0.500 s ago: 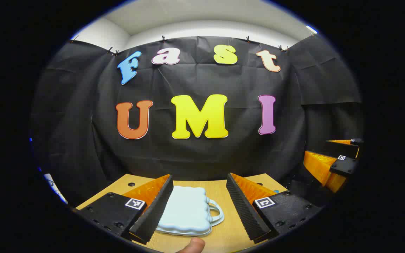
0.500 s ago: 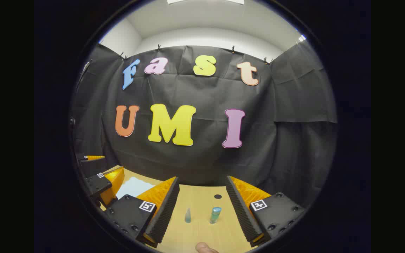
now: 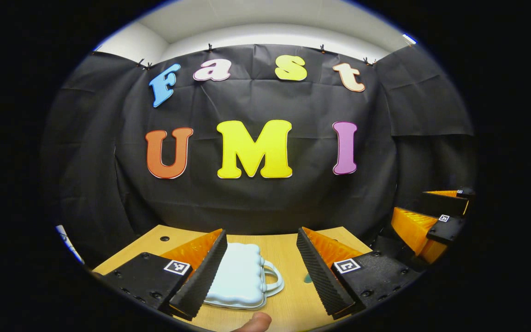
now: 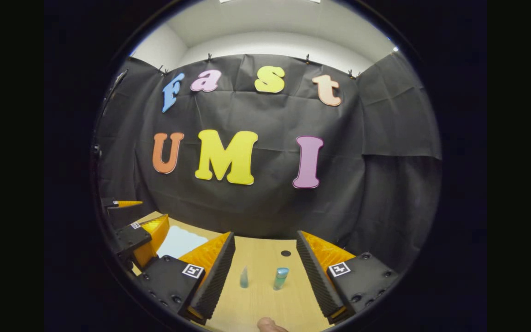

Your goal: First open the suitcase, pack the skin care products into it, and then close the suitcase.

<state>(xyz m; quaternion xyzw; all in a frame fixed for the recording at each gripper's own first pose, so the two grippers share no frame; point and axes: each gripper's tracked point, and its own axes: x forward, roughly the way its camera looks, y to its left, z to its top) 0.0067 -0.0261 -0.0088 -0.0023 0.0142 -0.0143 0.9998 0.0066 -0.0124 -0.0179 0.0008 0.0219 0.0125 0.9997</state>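
Since half a second ago both views have tipped slightly downward, so more of the desk shows. In the left gripper view, the left claw hovers spread wide above the closed pale blue suitcase, which lies flat with its handle turned right. The right claw, seen in the right gripper view, is likewise spread over the desk, with a small clear bottle and a teal-capped bottle standing upright between its fingers.
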